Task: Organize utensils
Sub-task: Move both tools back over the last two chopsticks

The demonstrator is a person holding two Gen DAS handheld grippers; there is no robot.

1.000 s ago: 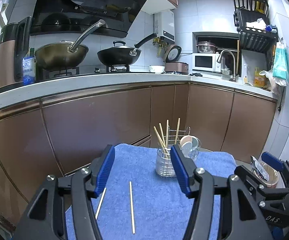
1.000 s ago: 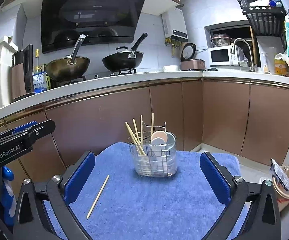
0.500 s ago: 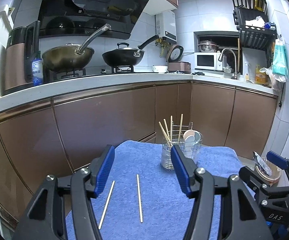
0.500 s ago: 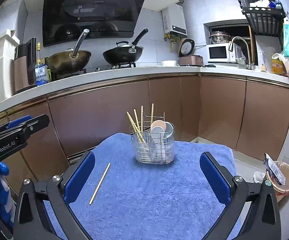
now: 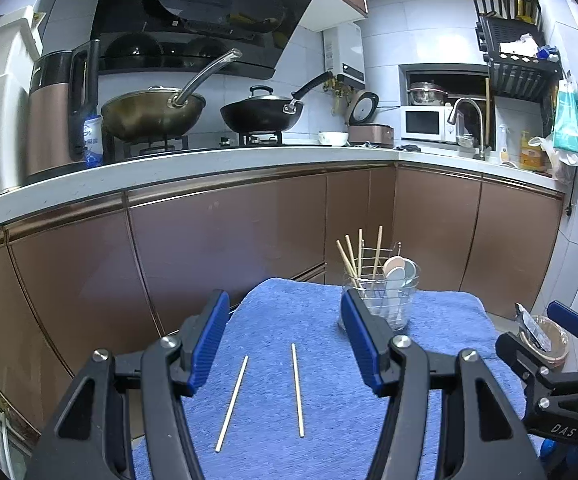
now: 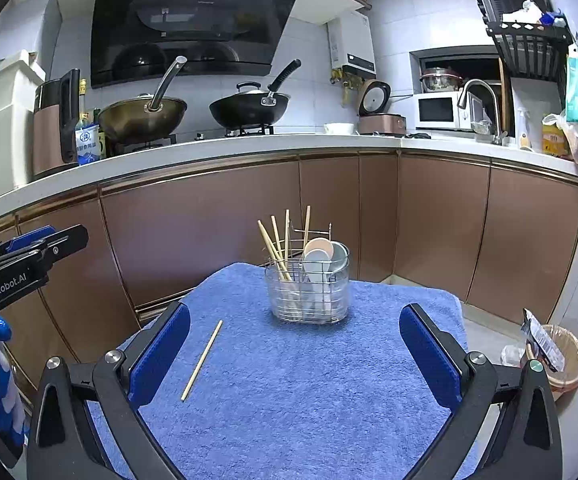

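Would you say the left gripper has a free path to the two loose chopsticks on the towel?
Probably yes: the left gripper is open and empty, both chopsticks lie directly ahead on the blue towel, nothing between.

Left gripper (image 5: 285, 340): jaws parted, nothing between the blue pads, pointing forward and slightly downward. Right gripper (image 6: 295, 354): jaws spread wide, nothing between the pads, same forward, slightly downward attitude. The two grippers are held side by side, each visible at the edge of the other's view. No hand visible.
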